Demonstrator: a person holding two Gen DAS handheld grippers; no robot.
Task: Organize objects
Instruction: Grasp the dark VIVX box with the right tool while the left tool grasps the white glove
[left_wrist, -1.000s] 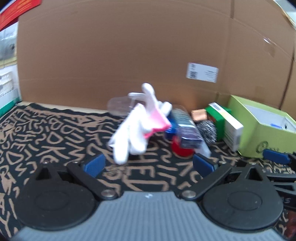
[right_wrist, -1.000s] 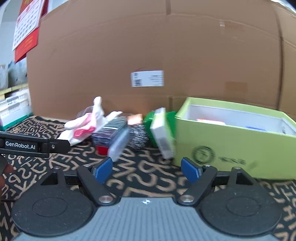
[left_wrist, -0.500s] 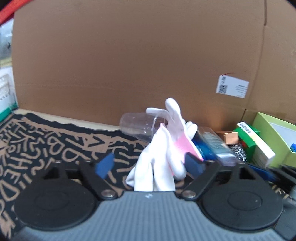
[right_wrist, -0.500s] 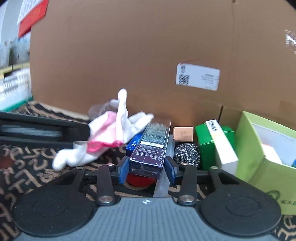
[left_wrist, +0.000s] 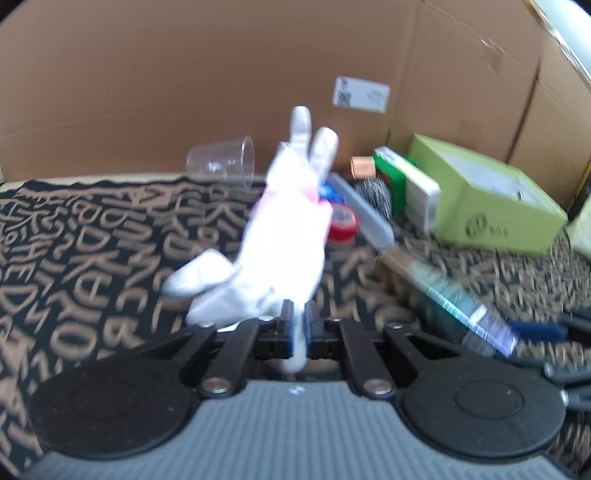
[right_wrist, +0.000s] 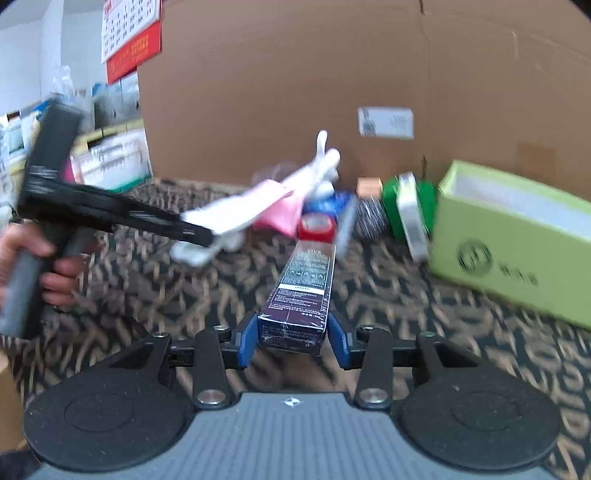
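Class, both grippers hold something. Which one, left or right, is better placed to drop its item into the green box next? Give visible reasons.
Probably right. The right gripper clamps the dark box, and the green box lies on its side. The left gripper, pinching the white glove, is farther away.

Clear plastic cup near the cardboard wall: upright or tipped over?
Tipped over. The clear plastic cup lies on its side, its open mouth facing right toward the white glove.

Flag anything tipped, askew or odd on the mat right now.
The clear plastic cup lies on its side at the mat's back edge, by the cardboard wall. The white-and-green box leans tilted against the open green box. Both grips look intended: left gripper pinches the white glove, right gripper clamps the dark box.
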